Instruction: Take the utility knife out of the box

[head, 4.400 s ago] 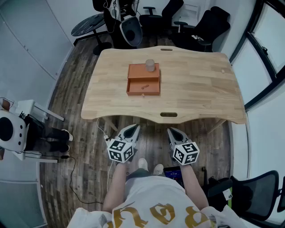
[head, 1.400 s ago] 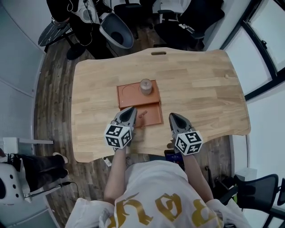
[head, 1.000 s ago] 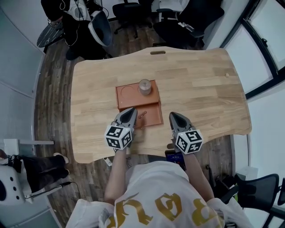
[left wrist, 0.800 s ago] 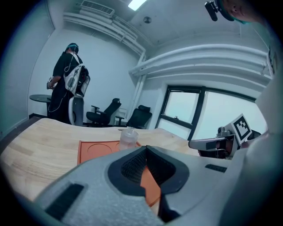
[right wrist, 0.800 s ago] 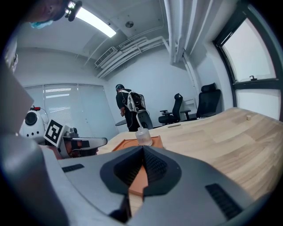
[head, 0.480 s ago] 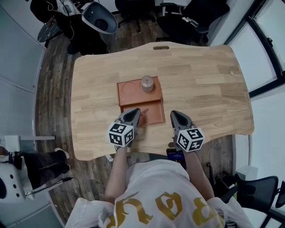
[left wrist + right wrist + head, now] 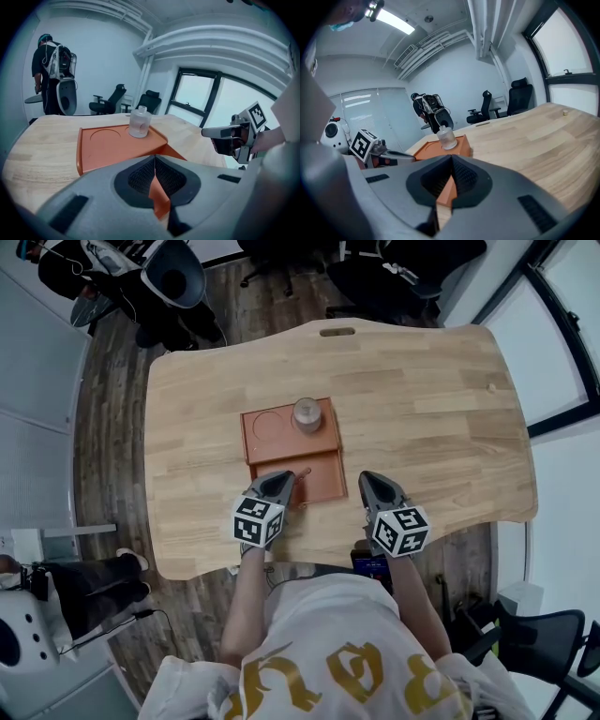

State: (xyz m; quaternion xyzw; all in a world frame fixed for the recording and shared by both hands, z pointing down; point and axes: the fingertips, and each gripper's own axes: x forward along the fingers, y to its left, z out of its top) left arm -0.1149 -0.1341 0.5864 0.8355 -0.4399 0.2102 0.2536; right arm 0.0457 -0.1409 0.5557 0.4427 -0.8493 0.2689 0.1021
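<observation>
An orange box (image 7: 323, 486) lies open on the wooden table (image 7: 431, 427). Its far half has a round recess and carries a small glass bottle (image 7: 307, 414). In the near compartment lies a small orange utility knife (image 7: 301, 472), partly hidden by my left gripper (image 7: 280, 480). That gripper hangs shut and empty over the box's near left corner. My right gripper (image 7: 368, 480) is just right of the box, shut and empty. The left gripper view looks over the box (image 7: 117, 145) to the bottle (image 7: 139, 123). The right gripper view also shows the box (image 7: 440, 149) and the bottle (image 7: 446, 136).
The table's near edge (image 7: 309, 563) lies right under both grippers. Office chairs (image 7: 375, 268) stand beyond the far edge. A person with equipment on the back (image 7: 49, 65) stands at the far left. A white machine (image 7: 19, 652) is on the floor at left.
Both grippers have sunk toward the table, the left one more and tilting downward. Both stay shut. The box, knife and bottle have not moved.
</observation>
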